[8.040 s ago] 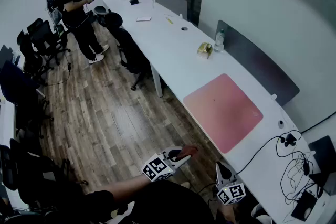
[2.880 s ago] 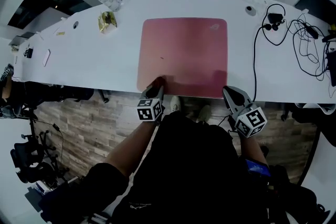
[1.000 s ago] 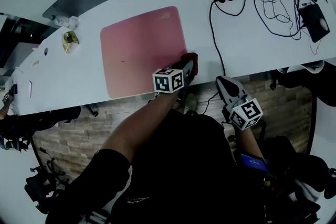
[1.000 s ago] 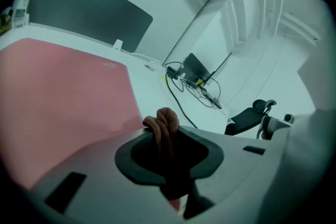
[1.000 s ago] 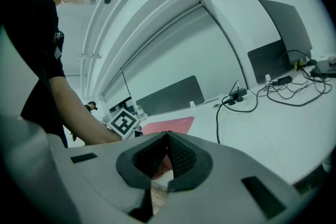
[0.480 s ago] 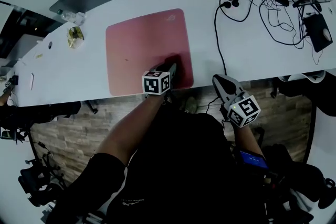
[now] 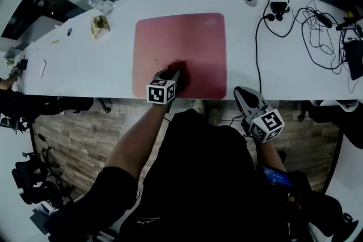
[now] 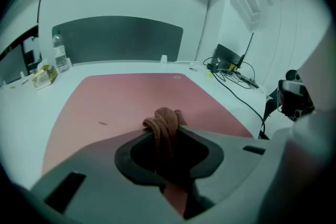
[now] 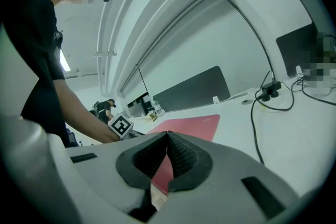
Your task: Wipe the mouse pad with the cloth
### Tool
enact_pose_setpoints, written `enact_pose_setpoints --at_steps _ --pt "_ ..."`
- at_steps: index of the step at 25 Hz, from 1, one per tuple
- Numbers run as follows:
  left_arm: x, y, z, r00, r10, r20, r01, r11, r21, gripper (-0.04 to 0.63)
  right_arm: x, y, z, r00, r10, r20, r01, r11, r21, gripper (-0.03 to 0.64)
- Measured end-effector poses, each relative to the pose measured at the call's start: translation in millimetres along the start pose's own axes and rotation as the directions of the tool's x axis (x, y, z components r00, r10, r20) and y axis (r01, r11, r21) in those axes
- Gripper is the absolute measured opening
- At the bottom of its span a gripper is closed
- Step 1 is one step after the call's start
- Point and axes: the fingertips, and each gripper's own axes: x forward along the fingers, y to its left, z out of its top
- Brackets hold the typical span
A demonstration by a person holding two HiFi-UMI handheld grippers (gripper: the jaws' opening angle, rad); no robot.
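mouse pad [image 7: 187, 42] 1 | cloth [image 8: 165, 121] 1 | hand-held grippers [image 7: 173, 74] [image 7: 243, 93] 2 | bottle [image 8: 60, 53] 1 | desk [image 7: 85, 65] 1

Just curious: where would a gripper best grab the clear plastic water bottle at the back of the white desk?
Probably its round body at mid-height, jaws level, coming from the side of the pink mouse pad: the clear plastic water bottle stands upright, a dark grey divider panel is behind it and a crumpled gold packet lies close beside it.
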Motion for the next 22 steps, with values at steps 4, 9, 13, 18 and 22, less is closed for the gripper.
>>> enact_pose_setpoints --at_steps 4,9,13,18,22 --pt "-19.9 46.0 -9.4 0.995 0.095 -0.012 -0.094 0.995 0.021 0.086 13.5 7.6 2.2 1.000 0.024 -0.010 -0.024 1.000 -0.011 0.026" --pt "-44.4 100.6 -21.4 0.981 0.193 -0.031 -0.192 0.981 0.032 0.086 27.3 13.2 4.7 0.999 0.035 -0.024 -0.035 0.999 -0.021 0.026" --pt "-61.1 138.8 -30.5 0.962 0.268 -0.049 -0.267 0.963 0.027 0.086 38.9 17.7 6.3 0.998 0.045 -0.031 -0.046 0.999 -0.025 0.026" --pt "-79.3 183.6 -41.0 0.937 0.342 -0.075 -0.343 0.939 0.004 0.086 51.7 18.6 11.3 0.998 0.046 -0.040 -0.047 0.998 -0.031 0.026" --pt "-89.1 208.7 -43.2 0.925 0.370 -0.092 -0.369 0.929 0.026 0.086 61.8 17.7 19.4 0.998 0.040 -0.040 -0.042 0.998 -0.038 0.026"
